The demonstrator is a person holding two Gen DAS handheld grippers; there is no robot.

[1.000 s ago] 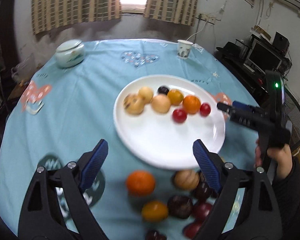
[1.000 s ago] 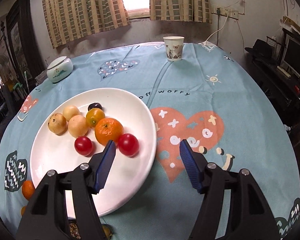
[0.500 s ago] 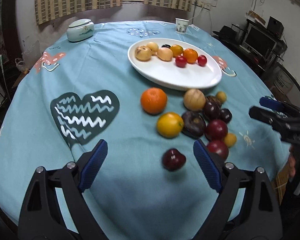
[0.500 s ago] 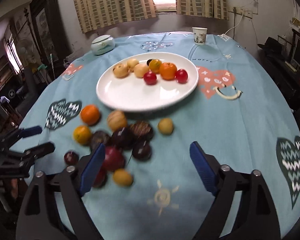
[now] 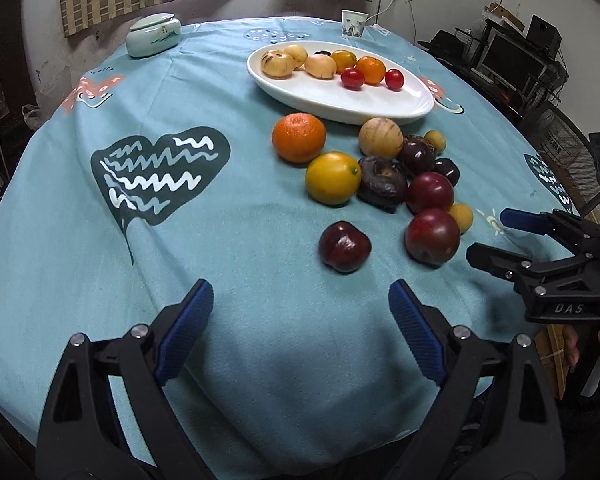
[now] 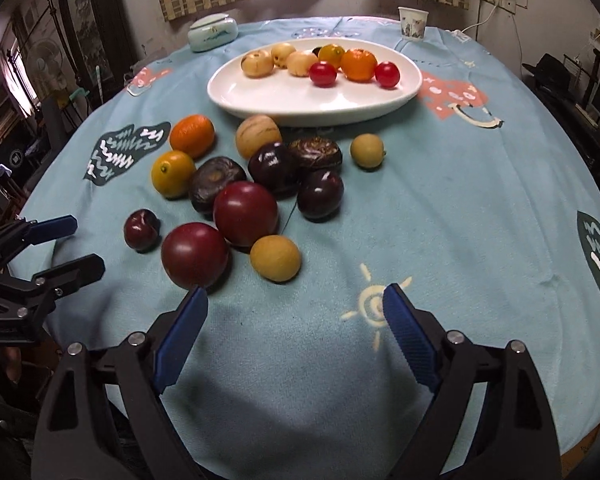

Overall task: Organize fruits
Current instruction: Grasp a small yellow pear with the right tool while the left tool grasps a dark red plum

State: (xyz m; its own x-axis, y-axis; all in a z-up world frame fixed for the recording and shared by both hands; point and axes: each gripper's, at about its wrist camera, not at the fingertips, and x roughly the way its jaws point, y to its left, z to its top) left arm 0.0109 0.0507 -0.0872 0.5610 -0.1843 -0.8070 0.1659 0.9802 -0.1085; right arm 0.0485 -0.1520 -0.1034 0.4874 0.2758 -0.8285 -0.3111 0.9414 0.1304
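Note:
A white plate [image 5: 352,98] [image 6: 268,96] holds several small fruits in a row at its far side. In front of it a pile of loose fruit lies on the blue cloth: an orange [image 5: 298,137], a yellow citrus [image 5: 332,177], dark plums [image 6: 245,213], a small dark red plum [image 5: 344,246] [image 6: 141,229], and a small yellow fruit [image 6: 275,257]. My left gripper [image 5: 300,312] is open and empty, just short of the small plum. My right gripper [image 6: 295,312] is open and empty, just short of the yellow fruit.
A pale green lidded jar [image 5: 153,35] stands at the far left and a paper cup [image 5: 353,23] at the far side. The round table's edge curves close below both grippers. Shelves with electronics [image 5: 516,60] stand to the right.
Both grippers have pulled back from over the plate toward the near table edge. The loose fruit pile now lies in front of them. Both stay open.

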